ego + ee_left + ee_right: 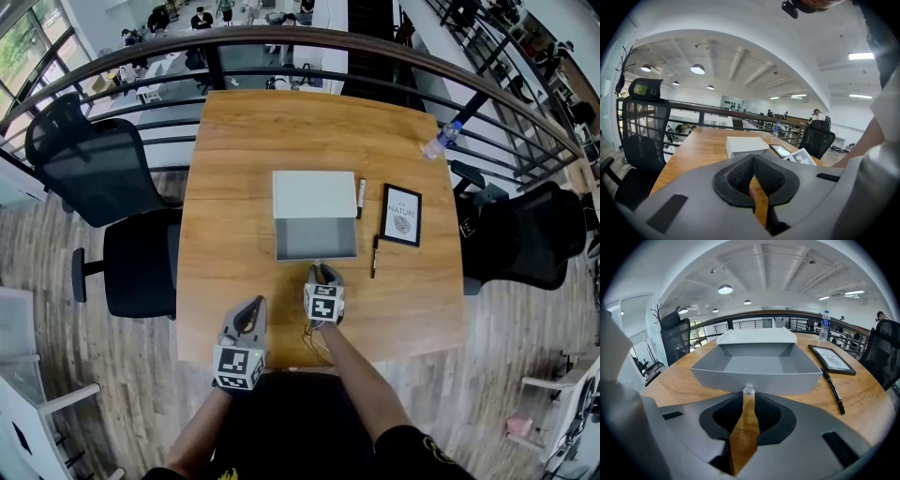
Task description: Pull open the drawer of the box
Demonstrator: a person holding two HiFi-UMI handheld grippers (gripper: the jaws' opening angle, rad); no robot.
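Seen from the head, a wooden surface (234, 187) carries a white box (314, 194) near its middle. The box's grey drawer (316, 257) is pulled out toward the person and lies empty. The right tongs (323, 272) point at the drawer's front wall, their tips just at it. The left tongs (251, 307) sit well apart from the box, nearer the surface's front edge. Right of the box lie a framed picture (401, 215) and a black pen (374, 255), with a water bottle (441, 141) at the far right corner. A black chair (98, 169) stands at the left.

In the left gripper view, the left tongs (753, 158) are clenched, tip against tip, with nothing between them. The box is ahead on the wood.

In the right gripper view, the right tongs (748, 397) are released, a slim strip of wood showing between the pads. A small clear knob (748, 390) on the drawer's front wall stands right at their tips, and the pads do not visibly press on it. The open drawer fills the view ahead, the white box behind it.
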